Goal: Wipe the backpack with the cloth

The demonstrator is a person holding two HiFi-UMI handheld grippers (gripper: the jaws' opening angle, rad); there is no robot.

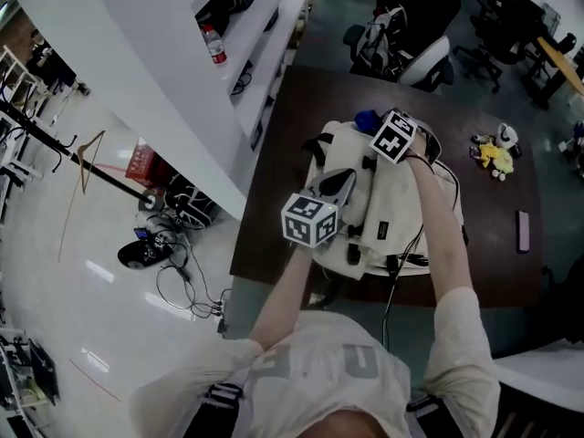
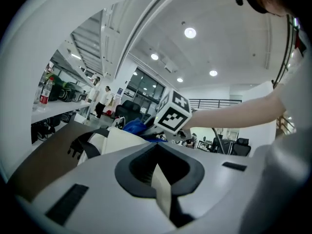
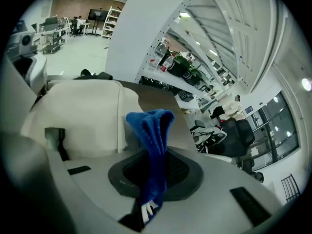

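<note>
A cream backpack (image 1: 392, 213) lies on a dark brown table (image 1: 292, 126). My right gripper (image 1: 375, 128) hovers at the backpack's far end, shut on a blue cloth (image 1: 365, 119). In the right gripper view the blue cloth (image 3: 151, 128) sticks up out of the closed jaws of my right gripper (image 3: 155, 156), over the backpack (image 3: 83, 113). My left gripper (image 1: 339, 182) rests over the middle of the backpack, pointing level. In the left gripper view my left gripper (image 2: 157, 161) is shut on a thin cream strip (image 2: 162, 188), seemingly part of the backpack (image 2: 117, 140).
A yellow plush toy (image 1: 495, 156) and a small dark flat object (image 1: 523, 231) lie on the table's right side. White shelving (image 1: 265, 26) runs along the left edge. Office chairs (image 1: 401, 48) stand beyond the table. Cables (image 1: 173, 267) lie on the floor at left.
</note>
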